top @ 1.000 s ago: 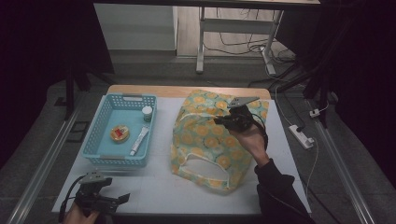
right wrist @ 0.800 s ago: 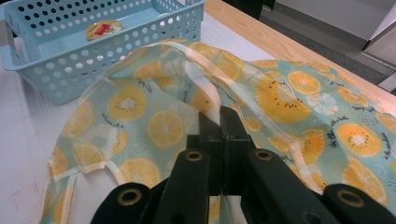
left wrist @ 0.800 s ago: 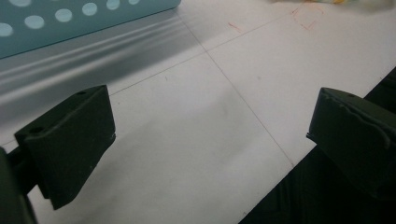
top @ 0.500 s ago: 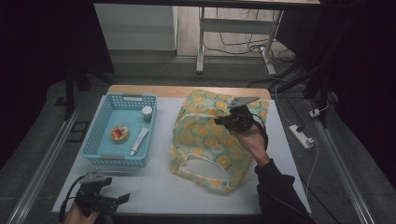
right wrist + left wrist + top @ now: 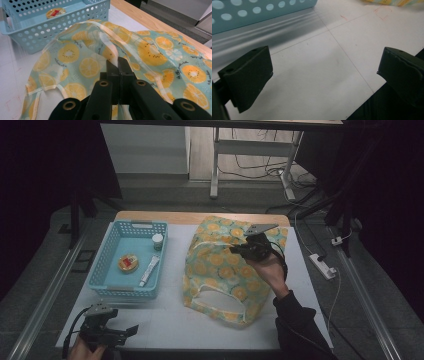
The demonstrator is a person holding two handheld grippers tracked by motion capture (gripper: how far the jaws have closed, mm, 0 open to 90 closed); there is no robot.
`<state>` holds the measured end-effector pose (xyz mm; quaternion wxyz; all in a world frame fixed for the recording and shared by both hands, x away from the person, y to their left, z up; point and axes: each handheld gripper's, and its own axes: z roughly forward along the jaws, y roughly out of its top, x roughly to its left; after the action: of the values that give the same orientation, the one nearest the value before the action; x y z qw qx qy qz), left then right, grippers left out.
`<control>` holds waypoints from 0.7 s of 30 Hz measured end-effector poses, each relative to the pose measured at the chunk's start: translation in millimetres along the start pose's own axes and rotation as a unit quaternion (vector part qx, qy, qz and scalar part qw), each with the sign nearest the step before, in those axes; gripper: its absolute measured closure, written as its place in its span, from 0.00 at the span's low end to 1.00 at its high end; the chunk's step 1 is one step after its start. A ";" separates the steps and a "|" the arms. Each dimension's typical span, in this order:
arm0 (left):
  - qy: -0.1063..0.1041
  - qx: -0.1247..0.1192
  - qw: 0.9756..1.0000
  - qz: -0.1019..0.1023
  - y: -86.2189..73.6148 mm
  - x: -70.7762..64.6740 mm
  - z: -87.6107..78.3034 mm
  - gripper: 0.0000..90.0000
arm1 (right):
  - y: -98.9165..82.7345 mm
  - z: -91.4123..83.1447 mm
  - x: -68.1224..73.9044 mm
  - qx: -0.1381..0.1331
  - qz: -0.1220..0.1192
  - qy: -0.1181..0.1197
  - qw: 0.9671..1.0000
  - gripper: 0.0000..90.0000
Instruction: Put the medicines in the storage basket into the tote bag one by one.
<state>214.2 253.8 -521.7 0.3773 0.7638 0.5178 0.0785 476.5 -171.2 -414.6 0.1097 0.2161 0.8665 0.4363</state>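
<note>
A tote bag (image 5: 225, 267) printed with orange slices lies across the middle of the white table (image 5: 170, 320), its handle loop toward the near edge. My right gripper (image 5: 240, 249) is over its far right part and is shut on a fold of the bag's fabric (image 5: 117, 58), lifting it slightly. At the near left corner my left gripper (image 5: 131, 331) rests low on the table, open, with bare table between its fingers (image 5: 247, 75).
A light blue perforated basket (image 5: 107, 287) stands at the left. It holds a round tin with a red label (image 5: 128, 263), a white tube (image 5: 149, 271) and a small white jar (image 5: 157, 241). A power strip (image 5: 322, 266) lies off the table's right side.
</note>
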 end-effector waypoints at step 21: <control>-0.027 -0.027 0.999 -0.007 9.4 2.2 -9.4 0.00 | -0.2 -2.1 0.4 -0.001 0.000 0.000 1.000 1.00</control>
<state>217.3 258.6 -509.5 0.4121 0.7514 0.5107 0.0691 475.3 -172.6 -413.5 0.1096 0.2159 0.8661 0.4372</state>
